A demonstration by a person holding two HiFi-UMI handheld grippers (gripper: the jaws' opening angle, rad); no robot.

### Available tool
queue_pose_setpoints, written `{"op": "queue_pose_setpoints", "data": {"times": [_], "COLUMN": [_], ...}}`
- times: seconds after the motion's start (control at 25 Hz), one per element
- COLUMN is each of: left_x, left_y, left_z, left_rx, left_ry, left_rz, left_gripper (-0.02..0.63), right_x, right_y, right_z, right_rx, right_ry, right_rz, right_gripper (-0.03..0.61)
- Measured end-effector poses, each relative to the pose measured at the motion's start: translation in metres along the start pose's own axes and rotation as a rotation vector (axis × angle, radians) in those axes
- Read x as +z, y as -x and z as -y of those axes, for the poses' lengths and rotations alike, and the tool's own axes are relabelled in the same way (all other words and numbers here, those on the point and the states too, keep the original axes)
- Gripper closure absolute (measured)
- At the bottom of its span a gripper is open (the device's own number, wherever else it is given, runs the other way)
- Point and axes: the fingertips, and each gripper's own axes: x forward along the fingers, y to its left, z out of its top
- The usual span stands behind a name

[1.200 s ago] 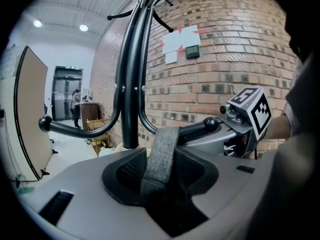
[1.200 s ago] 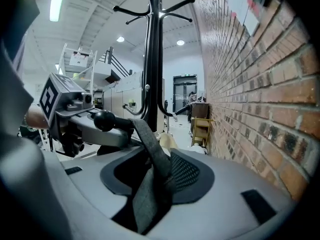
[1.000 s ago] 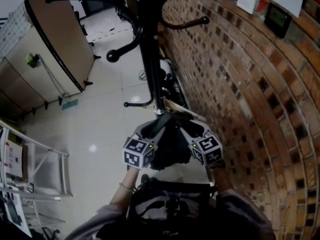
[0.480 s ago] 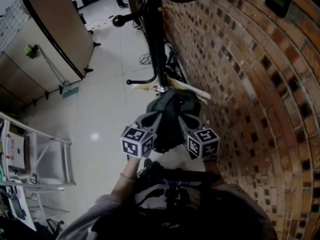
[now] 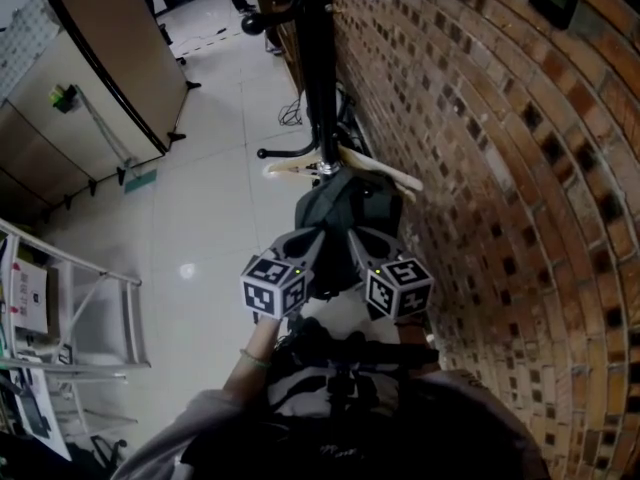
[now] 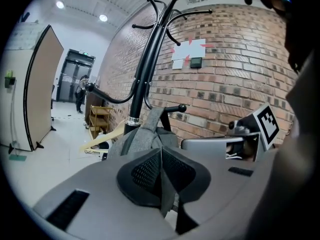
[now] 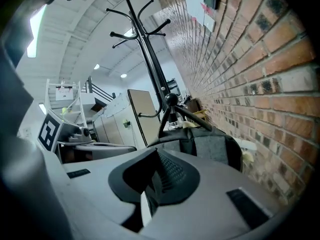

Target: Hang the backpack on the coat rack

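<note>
left claw (image 6: pixel 161 156) pinches a strap (image 6: pixel 168 196) of the dark grey fabric backpack (image 5: pixel 345 208); right claw (image 7: pixel 156 156) pressed together. backpack runs ahead from both toward the black metal coat rack (image 5: pixel 318 68).

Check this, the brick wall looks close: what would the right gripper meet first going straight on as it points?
Most likely the grey backpack, directly beyond the shut right gripper; the coat rack pole stands behind it. The brick wall runs alongside, seemingly out of line.

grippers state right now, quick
Left gripper: closed, nothing held.
Right gripper: closed, nothing held.
</note>
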Motion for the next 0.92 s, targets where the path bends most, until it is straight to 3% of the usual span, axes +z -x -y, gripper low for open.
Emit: {"op": "queue_pose_setpoints", "data": {"times": [0.92], "left_x": [-0.015], "left_y": [0.013], "left_z": [-0.002], "left_rx": [-0.002], "left_ry": [0.06], "left_rz": [0.021], "left_gripper": [0.606], "right_x": [-0.014], "right_y": [0.001], "right_z": [-0.016], "right_rx": [0.015], "right_ry": [0.039], "right_rz": [-0.029], "right_gripper": [0.568]}}
